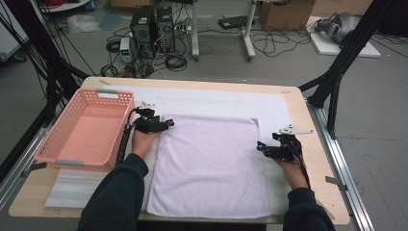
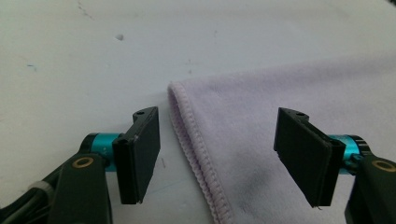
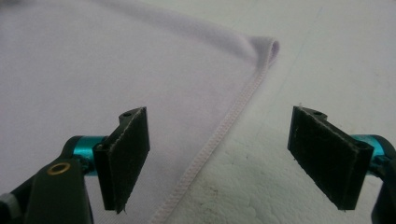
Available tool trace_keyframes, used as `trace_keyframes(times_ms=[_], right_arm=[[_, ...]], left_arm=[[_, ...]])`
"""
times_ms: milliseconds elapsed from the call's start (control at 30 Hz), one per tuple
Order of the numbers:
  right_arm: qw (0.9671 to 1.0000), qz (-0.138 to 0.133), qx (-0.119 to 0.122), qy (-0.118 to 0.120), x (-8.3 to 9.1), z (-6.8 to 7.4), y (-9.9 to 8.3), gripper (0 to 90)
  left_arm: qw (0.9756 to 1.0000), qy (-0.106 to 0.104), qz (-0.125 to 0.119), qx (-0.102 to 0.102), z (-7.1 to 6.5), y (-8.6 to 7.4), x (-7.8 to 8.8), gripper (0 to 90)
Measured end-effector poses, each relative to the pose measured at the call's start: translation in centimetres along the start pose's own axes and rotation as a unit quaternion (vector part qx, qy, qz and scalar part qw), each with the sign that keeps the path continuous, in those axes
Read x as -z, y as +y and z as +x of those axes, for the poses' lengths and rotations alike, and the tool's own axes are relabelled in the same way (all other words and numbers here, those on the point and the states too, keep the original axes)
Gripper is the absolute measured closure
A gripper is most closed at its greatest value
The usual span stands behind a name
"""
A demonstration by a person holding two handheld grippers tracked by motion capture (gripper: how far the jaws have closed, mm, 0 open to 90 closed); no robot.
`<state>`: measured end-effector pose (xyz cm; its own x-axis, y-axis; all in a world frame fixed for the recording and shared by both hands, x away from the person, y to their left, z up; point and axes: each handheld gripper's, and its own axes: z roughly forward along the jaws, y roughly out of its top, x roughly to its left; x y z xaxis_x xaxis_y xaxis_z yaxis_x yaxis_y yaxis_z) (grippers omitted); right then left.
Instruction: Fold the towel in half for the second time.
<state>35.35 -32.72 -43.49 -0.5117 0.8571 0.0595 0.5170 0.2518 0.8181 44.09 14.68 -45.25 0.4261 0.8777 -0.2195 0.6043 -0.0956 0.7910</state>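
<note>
Two far corners of the lilac towel [image 1: 211, 163] lie ahead of each tongs: left tongs [image 2: 217, 158] and right tongs [image 3: 219, 161] released, straddling its side hems, probably not yet pinching.

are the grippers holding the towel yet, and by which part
Nothing is held. Both grippers, left gripper and right gripper, have open jaws straddling the lilac towel hems near its far corners.
</note>
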Motion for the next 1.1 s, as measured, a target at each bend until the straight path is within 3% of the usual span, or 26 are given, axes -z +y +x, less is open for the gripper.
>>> trace_keyframes(times_ms=[133,333,433,467,500,600,733,833,933,1000,1100], right_arm=[[1.0,0.004,-0.004,-0.004,-0.5,-0.1,0.5,19.8],[0.9995,0.029,-0.002,-0.011,-3.2,0.3,2.7,19.8],[0.9985,0.049,-0.002,-0.026,-4.9,0.2,3.8,19.9],[0.998,0.053,-0.008,-0.032,-5.4,0.0,4.1,19.9],[0.9976,0.058,-0.01,-0.038,-5.8,-0.2,4.3,20.0],[0.9967,0.067,-0.021,-0.04,-7.0,-0.6,4.6,20.0],[0.9947,0.091,-0.019,-0.043,-8.5,-0.3,4.6,20.4],[0.9953,0.083,-0.023,-0.044,-8.6,-0.4,4.6,31.4],[0.996,0.076,-0.033,-0.033,-8.3,-0.7,4.7,59.0],[0.9962,0.073,-0.048,-0.001,-8.2,-0.9,4.7,78.8],[0.9963,0.071,-0.049,0.005,-8.3,-1.0,4.7,81.3]], left_arm=[[0.9987,0.037,0.009,-0.033,-0.8,0.0,-0.3,40.0],[0.9975,0.058,0.007,-0.039,-1.0,0.0,-0.3,54.5],[0.9976,0.037,0.006,-0.059,-1.3,-0.1,-0.3,69.1],[0.9967,0.032,0.008,-0.075,-1.5,-0.1,-0.3,78.3],[0.9961,0.034,0.008,-0.081,-1.6,-0.1,-0.3,80.5],[0.9979,0.021,0.007,-0.062,-1.2,-0.1,-0.3,82.1],[0.9987,0.008,0.008,-0.049,-0.9,-0.1,-0.2,83.2],[0.9993,-0.002,0.009,-0.035,-0.5,0.0,-0.2,83.7],[0.9997,-0.014,0.009,-0.018,-0.1,0.0,-0.2,84.1],[0.9997,-0.018,0.007,-0.013,0.0,0.0,-0.1,84.4],[0.9997,-0.02,0.004,-0.009,0.0,0.0,-0.1,84.8]])
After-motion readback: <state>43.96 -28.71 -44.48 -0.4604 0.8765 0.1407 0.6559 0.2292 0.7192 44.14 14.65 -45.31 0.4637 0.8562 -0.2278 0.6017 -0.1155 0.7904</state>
